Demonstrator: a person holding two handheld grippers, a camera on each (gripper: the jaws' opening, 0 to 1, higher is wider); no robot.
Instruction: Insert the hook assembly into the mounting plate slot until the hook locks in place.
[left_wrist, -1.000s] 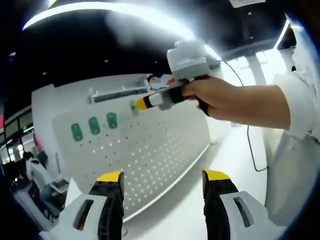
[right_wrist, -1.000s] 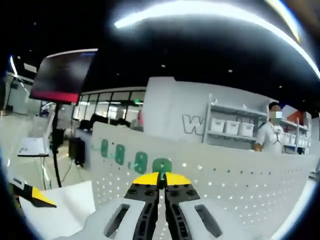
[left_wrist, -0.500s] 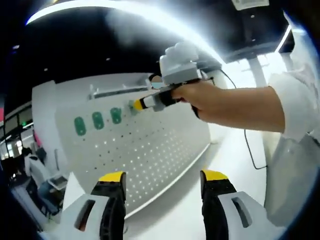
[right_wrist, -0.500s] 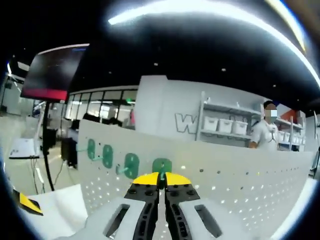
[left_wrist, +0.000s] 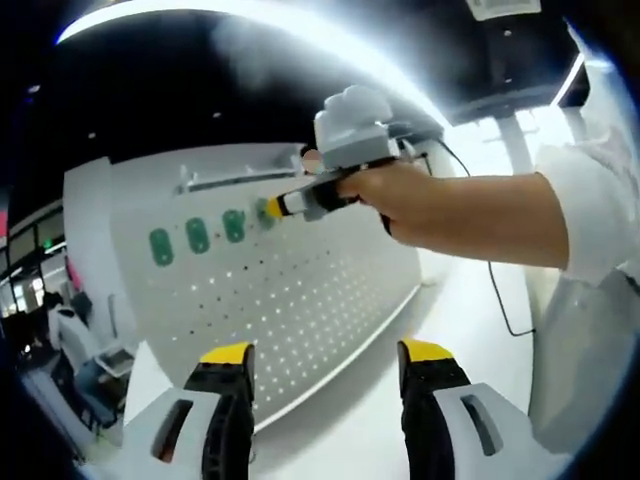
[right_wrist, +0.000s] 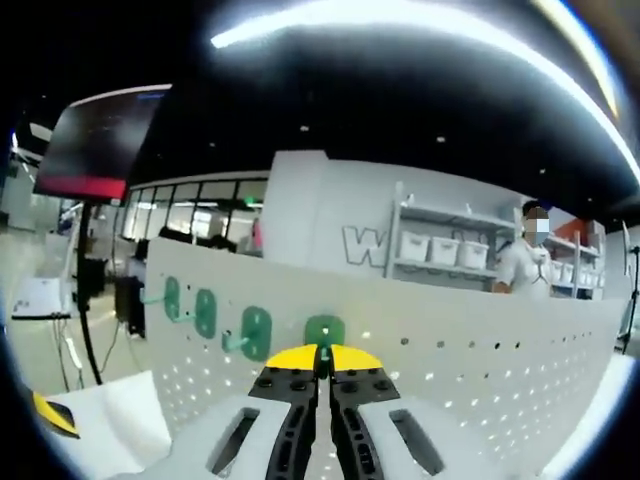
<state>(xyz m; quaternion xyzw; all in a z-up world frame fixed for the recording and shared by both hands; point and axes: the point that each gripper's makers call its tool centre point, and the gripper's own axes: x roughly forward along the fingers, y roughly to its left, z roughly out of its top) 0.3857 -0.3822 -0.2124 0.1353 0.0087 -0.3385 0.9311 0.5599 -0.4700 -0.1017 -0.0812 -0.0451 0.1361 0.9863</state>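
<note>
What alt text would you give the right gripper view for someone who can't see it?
The right gripper, jaws shut on a green hook, holds it against the top edge of a white pegboard. Three more green hooks sit in a row to its left. Behind are shelves with white bins, a dark monitor and a person.

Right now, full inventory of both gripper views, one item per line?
Pegboard: one, white, perforated, upright on the table.
Green hook plates: four along the pegboard's top row; three already mounted, the fourth at the right gripper's tips.
Table: one, white, under the pegboard.
Cable: one, dark, trailing across the table.
Shelf with white bins: one, behind the pegboard.
Monitor: one, dark, on a stand at left.
Bystander: one, white shirt, by the shelf.
Right gripper: yellow tips, jaws together on the fourth hook.
Left gripper: yellow tips, jaws apart, empty.
Person's hand: holds the right gripper.
</note>
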